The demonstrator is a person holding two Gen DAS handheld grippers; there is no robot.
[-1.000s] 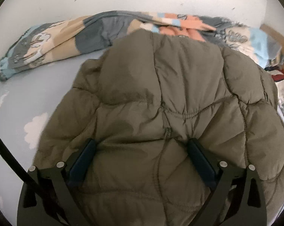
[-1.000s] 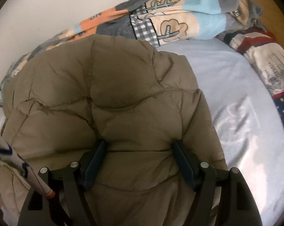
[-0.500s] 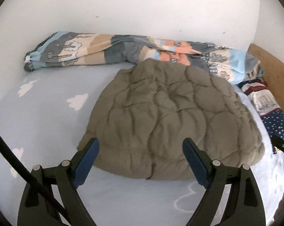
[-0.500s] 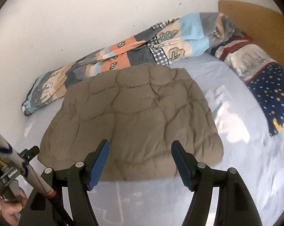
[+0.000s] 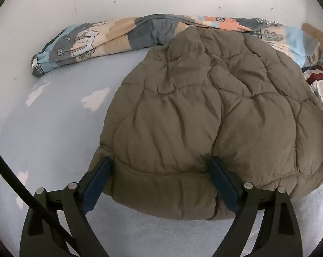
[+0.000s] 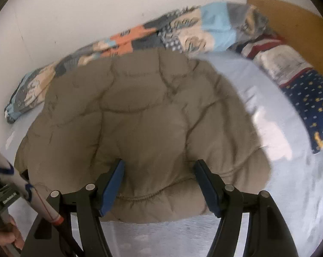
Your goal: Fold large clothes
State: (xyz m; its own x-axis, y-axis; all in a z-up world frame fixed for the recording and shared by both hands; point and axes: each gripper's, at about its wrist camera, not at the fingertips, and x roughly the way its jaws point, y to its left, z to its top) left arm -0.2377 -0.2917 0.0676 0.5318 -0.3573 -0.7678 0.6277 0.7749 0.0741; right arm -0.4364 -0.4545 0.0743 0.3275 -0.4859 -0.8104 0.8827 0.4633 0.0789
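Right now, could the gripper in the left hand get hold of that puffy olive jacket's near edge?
Probably yes. The left gripper already straddles the olive jacket at its near hem, its jaws opening with the padding bulging between them. Nothing blocks it.

both tongs back astride jacket (image 5: 204, 111) hem

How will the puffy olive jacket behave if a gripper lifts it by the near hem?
Probably floppy: the jacket lies slumped in soft quilted folds on the bed, so it should drape and sag from the hem. Likely light for its bulk, given the puffy padding. The smooth-looking shell may slip, and the left gripper, jaws opening around the thick hem, isn't visibly pinching.
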